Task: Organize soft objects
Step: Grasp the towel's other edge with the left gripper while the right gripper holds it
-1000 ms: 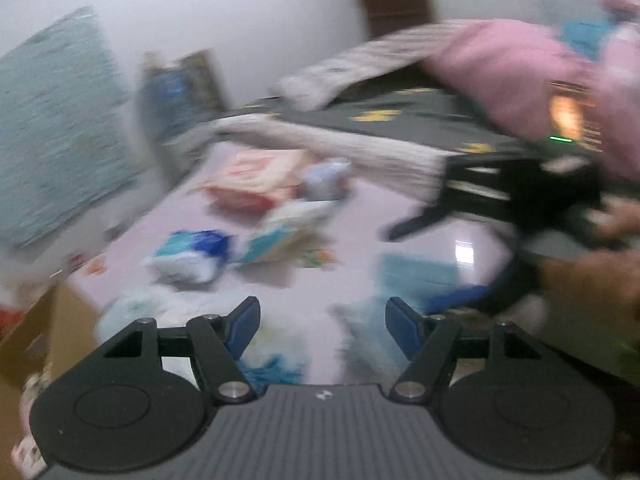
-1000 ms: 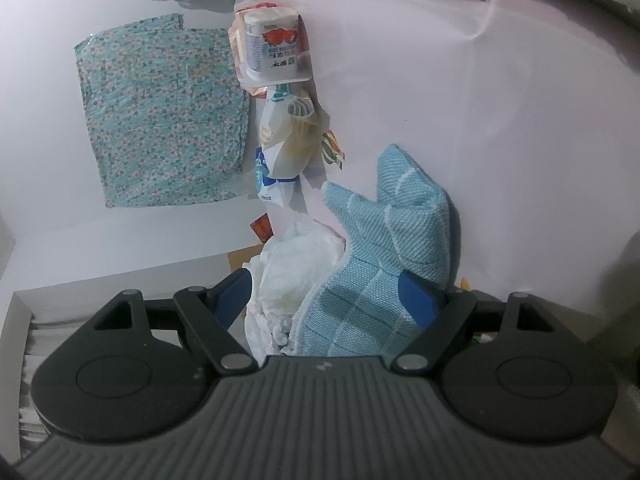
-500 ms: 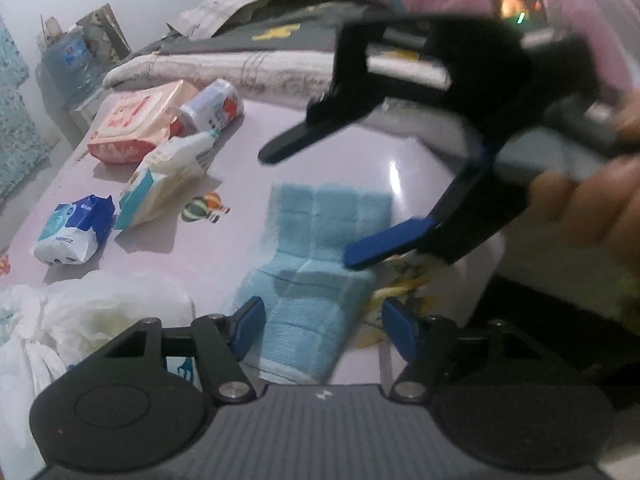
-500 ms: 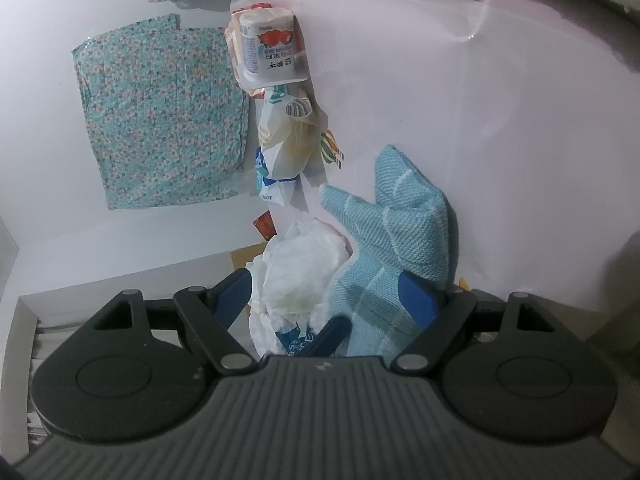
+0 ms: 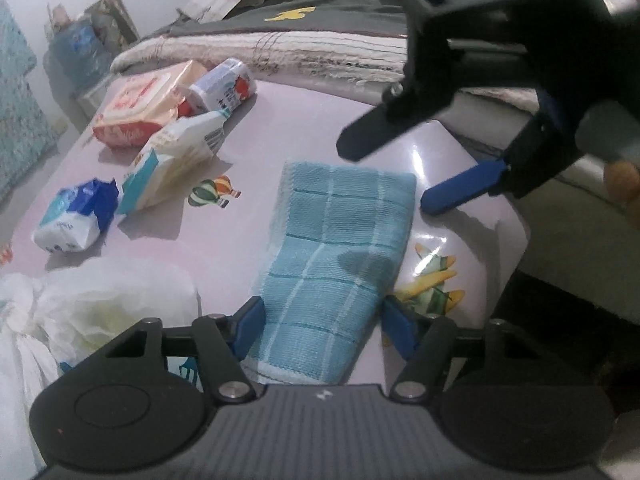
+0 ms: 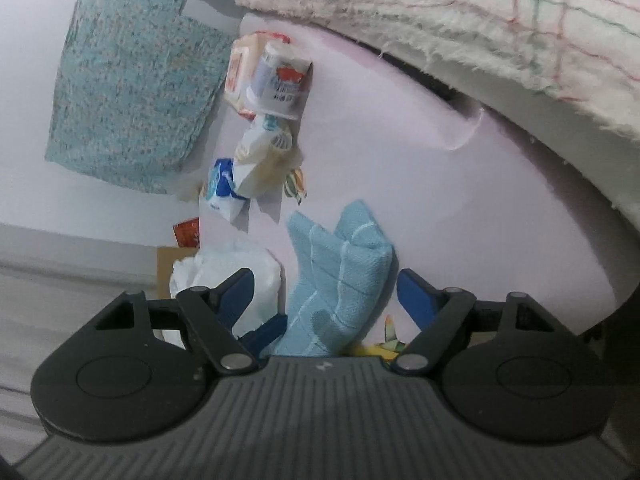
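Observation:
A light blue checked towel [image 5: 340, 240] lies flat on the pink table [image 5: 248, 240]. Its near end sits between the fingers of my left gripper [image 5: 324, 320], whose jaws are closing; the pads stand at the towel's two edges and I see no squeeze. My right gripper [image 5: 386, 178] hovers over the towel's far right corner, held by a hand [image 5: 624, 180]. Its jaws are also closing, with nothing pinched. In the right wrist view the towel [image 6: 344, 272] lies ahead between the right gripper's [image 6: 326, 292] fingers, with one blue left fingertip [image 6: 264, 330] at its side.
Left of the towel lie a white plastic bag [image 5: 100, 304], a blue-white pack [image 5: 76, 216], a cream and teal pack [image 5: 172, 164], a red pack [image 5: 136, 116] and a small white pack [image 5: 224, 88]. A fringed blanket [image 5: 320, 48] borders the table's far side.
The left gripper dropped down to the towel, which now lies between its fingers, and its jaws narrowed. The right gripper rose a little and rolled.

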`<action>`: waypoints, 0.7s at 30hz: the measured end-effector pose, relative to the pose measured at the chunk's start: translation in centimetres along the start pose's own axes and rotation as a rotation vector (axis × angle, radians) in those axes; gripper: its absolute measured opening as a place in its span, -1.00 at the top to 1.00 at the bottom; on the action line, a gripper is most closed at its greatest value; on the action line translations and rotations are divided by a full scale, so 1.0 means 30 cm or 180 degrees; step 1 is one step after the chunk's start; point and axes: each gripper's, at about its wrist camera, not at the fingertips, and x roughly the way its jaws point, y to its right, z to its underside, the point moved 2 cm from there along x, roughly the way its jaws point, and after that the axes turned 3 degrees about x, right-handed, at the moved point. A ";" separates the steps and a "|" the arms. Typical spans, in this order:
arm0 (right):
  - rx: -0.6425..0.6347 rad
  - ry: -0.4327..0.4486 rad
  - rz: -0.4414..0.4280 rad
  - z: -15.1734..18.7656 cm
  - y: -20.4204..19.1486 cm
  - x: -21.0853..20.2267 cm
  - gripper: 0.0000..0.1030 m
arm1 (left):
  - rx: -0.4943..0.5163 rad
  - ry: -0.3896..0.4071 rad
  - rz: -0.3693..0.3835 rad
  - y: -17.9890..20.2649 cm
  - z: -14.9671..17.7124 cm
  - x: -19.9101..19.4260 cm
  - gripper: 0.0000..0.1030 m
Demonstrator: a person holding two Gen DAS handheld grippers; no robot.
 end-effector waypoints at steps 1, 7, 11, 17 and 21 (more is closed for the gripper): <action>-0.0069 0.0002 0.0052 0.000 -0.010 0.012 -0.42 | -0.0041 -0.0008 0.0015 -0.007 0.001 0.001 -0.22; -0.0353 0.0056 0.0219 0.015 -0.055 0.087 0.00 | -0.0230 -0.0021 0.0069 -0.042 -0.001 0.015 -0.02; -0.0304 0.0148 0.0243 0.019 -0.039 0.126 0.61 | -0.0331 -0.0012 0.0020 -0.056 -0.002 0.013 0.21; -0.0230 0.0339 0.0092 0.038 -0.034 0.127 0.74 | -0.0467 0.0057 0.0041 -0.072 -0.011 -0.015 0.55; -0.0380 0.0450 0.0062 0.060 -0.096 0.074 0.75 | -0.0545 0.0174 0.0118 -0.074 -0.010 -0.076 0.59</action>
